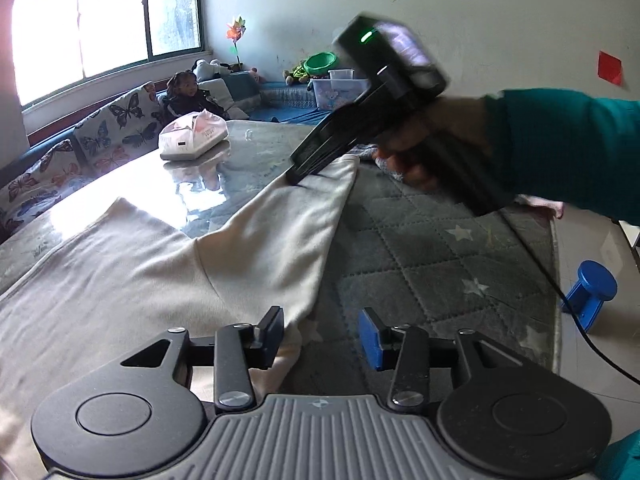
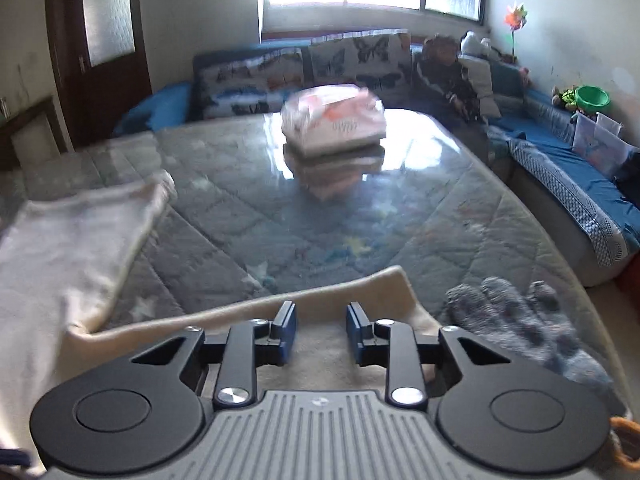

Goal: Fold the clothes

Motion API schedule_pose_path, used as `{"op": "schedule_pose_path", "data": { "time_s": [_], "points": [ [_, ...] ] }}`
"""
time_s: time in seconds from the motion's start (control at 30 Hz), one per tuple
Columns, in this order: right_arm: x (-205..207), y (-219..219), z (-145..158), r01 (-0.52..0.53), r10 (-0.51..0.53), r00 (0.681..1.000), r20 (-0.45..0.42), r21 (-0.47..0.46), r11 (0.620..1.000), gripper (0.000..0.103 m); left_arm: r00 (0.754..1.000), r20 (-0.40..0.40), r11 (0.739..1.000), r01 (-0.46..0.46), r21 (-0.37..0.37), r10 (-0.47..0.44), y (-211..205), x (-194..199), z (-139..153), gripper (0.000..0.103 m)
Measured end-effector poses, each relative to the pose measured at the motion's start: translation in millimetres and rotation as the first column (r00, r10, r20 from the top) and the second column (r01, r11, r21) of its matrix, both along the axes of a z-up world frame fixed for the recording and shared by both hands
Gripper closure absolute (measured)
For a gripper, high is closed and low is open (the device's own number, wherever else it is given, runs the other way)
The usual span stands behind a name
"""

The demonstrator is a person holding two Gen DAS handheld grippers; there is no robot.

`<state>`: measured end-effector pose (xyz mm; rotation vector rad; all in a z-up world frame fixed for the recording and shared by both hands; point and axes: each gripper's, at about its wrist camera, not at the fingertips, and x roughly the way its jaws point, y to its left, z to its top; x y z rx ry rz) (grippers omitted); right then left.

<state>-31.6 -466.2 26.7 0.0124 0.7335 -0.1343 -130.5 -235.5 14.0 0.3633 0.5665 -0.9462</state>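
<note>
- Your left gripper (image 1: 322, 338) stands wide open, gripping nothing; its dark left pad sits over the near corner of the cream garment (image 1: 160, 264), the blue right pad over bare quilt.
- Your right gripper (image 2: 322, 330) has its jaws parted, nothing pinched between them; they hover just above the cream cloth edge. In the left wrist view the same tool's tip (image 1: 304, 170) meets the far corner of the garment; motion blur hides whether it touches.
- The cream garment lies spread on the grey-green quilted table cover (image 1: 432, 240), one part running out toward the right gripper, the bulk toward the left edge of the frame.
- Writing: the tissue pack (image 1: 194, 138) carries print on its side, too small and blurred to read in either view. No brand legible on either gripper; only a small cross mark on the grey housing.
- Left wrist view only: your right hand (image 1: 416, 148) in a teal sleeve gripping the handle, a green light on the tool, a black cable, a blue stand (image 1: 590, 288) on the floor, a red square (image 1: 610, 67) on the wall.
- Right wrist view only: a grey speckled knit glove (image 2: 516, 320) lying just right of the cream cloth, a dark wooden door (image 2: 102, 40) with frosted glass.
- Both views: butterfly-print cushions (image 2: 360, 58), a pinwheel (image 1: 237, 34), a green bowl (image 2: 594, 100), and a person seated on the sofa.
</note>
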Motion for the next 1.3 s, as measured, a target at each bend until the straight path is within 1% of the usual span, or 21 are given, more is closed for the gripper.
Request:
{"op": "schedule_pose_path", "data": {
  "time_s": [0.07,0.17,0.2,0.23,0.27,0.33,0.37,0.4,0.47,0.6,0.7,0.83,0.9,1.03,1.13,1.23,1.3],
  "points": [
    [3,6,-1,-0.032,0.032,0.999,-0.001,-0.002,0.999,0.066,1.000,-0.003,1.000,-0.001,-0.011,0.001,6,-6,3,0.057],
    [-12,20,7,-0.091,0.092,0.996,0.008,-0.026,0.995,0.065,1.000,0.019,0.999,-0.021,-0.047,0.022,24,-16,15,0.057],
    [-17,24,10,-0.111,0.112,0.994,0.011,-0.034,0.993,0.058,0.999,0.029,0.998,-0.037,-0.060,0.039,33,-18,20,0.057],
    [-22,28,13,-0.131,0.131,0.991,0.014,-0.043,0.991,0.054,0.997,0.041,0.996,-0.059,-0.069,0.062,41,-20,25,0.057],
    [-26,33,16,-0.150,0.151,0.988,0.016,-0.051,0.987,0.048,0.994,0.054,0.994,-0.086,-0.073,0.090,50,-20,28,0.057],
    [-36,42,22,-0.189,0.191,0.981,0.021,-0.068,0.980,0.047,0.983,0.084,0.985,-0.158,-0.064,0.163,66,-19,32,0.057],
    [-41,46,24,-0.205,0.208,0.978,0.024,-0.072,0.976,0.044,0.976,0.090,0.979,-0.194,-0.060,0.199,74,-17,33,0.057],
    [-47,55,26,-0.233,0.236,0.971,0.030,-0.075,0.970,0.036,0.970,0.083,0.973,-0.225,-0.060,0.230,82,-15,33,0.057],
    [-60,76,31,-0.300,0.304,0.952,0.046,-0.082,0.950,0.027,0.959,0.080,0.962,-0.267,-0.054,0.271,95,-14,31,0.057],
    [-74,118,36,-0.424,0.430,0.901,0.058,-0.090,0.901,0.027,0.945,0.087,0.949,-0.314,-0.029,0.315,111,-12,25,0.057],
    [-76,149,34,-0.491,0.497,0.866,0.058,-0.091,0.866,0.026,0.944,0.049,0.946,-0.324,-0.025,0.325,123,-11,17,0.059],
    [-77,185,23,-0.555,0.560,0.828,0.022,-0.101,0.825,0.026,0.945,0.018,0.945,-0.327,-0.019,0.327,133,-16,8,0.062],
    [-78,199,14,-0.577,0.581,0.814,-0.008,-0.128,0.806,0.026,0.946,0.017,0.946,-0.323,-0.015,0.324,137,-21,5,0.066],
    [-90,208,4,-0.589,0.593,0.804,-0.038,-0.189,0.786,0.026,0.950,0.015,0.950,-0.311,-0.011,0.311,144,-29,1,0.066],
    [-101,204,2,-0.579,0.583,0.811,-0.041,-0.193,0.792,0.026,0.954,0.009,0.954,-0.301,-0.015,0.301,148,-34,1,0.066],
    [-107,198,5,-0.559,0.564,0.825,-0.031,-0.184,0.808,0.026,0.956,0.011,0.956,-0.294,-0.020,0.294,150,-36,5,0.065],
    [-110,196,8,-0.543,0.550,0.835,-0.009,-0.178,0.821,0.026,0.952,0.022,0.952,-0.303,-0.042,0.304,153,-36,12,0.065]
  ]
}}
